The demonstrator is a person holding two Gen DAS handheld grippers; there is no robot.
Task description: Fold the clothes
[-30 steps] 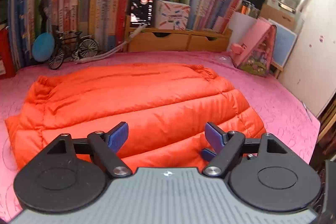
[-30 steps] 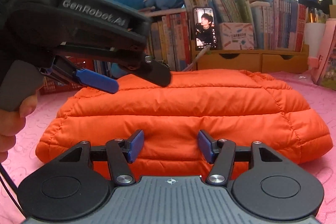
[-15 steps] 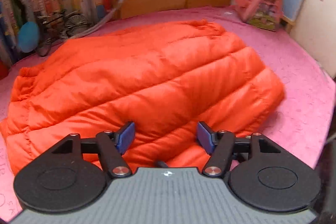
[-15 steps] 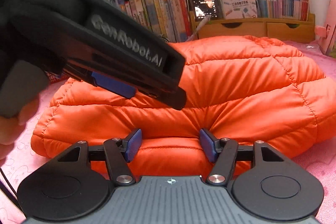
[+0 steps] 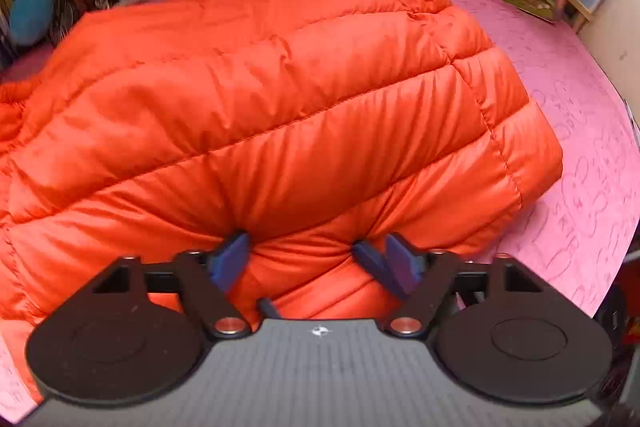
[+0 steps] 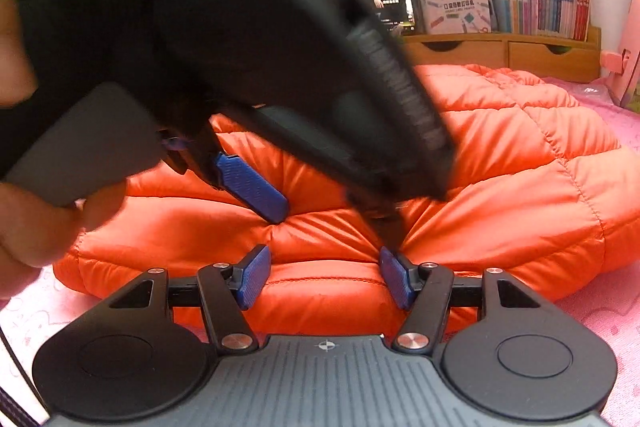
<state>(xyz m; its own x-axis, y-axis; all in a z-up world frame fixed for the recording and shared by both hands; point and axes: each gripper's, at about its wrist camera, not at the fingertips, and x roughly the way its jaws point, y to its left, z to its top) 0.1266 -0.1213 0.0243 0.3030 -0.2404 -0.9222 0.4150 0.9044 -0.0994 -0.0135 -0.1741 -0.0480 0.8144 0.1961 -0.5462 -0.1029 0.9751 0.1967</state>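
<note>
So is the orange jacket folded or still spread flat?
Folded: the orange jacket sits as a thick, doubled-over bundle on the pink cover.

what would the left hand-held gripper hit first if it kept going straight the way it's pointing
Most likely the orange puffer jacket. The left hand-held gripper points steeply down at the jacket's near edge, jaws apart with a puffed fold between them; one blue pad already dents the fabric in the right wrist view.
</note>
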